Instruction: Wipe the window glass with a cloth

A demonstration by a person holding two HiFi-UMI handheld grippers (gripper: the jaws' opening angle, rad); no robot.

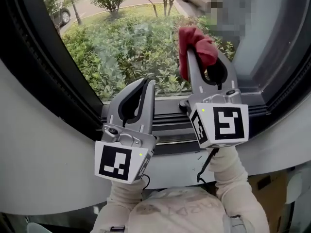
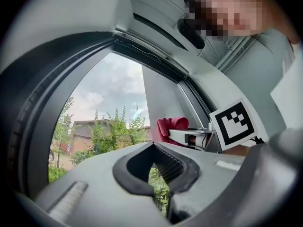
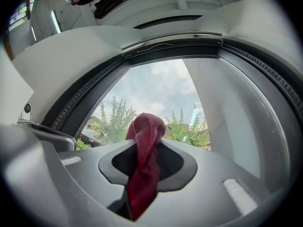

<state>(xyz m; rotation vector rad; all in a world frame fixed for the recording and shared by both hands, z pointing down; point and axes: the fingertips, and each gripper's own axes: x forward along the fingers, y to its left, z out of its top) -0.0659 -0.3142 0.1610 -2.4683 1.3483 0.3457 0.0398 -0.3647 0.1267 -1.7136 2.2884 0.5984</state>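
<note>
The window glass [image 1: 126,38] fills the top of the head view, with green shrubs outside. My right gripper [image 1: 194,52] is raised against the glass at upper right and is shut on a dark red cloth [image 1: 200,43] bunched over its tips. In the right gripper view the cloth [image 3: 144,169] hangs down between the closed jaws in front of the glass [image 3: 161,93]. My left gripper [image 1: 148,84] is lower and to the left, near the bottom edge of the pane, shut and holding nothing. In the left gripper view the cloth [image 2: 170,126] shows to the right, beyond the left gripper [image 2: 152,144].
A black window frame [image 1: 167,119] and its sill track run just below both grippers. A curved white wall [image 1: 43,149] surrounds the opening. A grey panel [image 1: 262,38] borders the glass at right. A car [image 1: 60,16] is parked outside.
</note>
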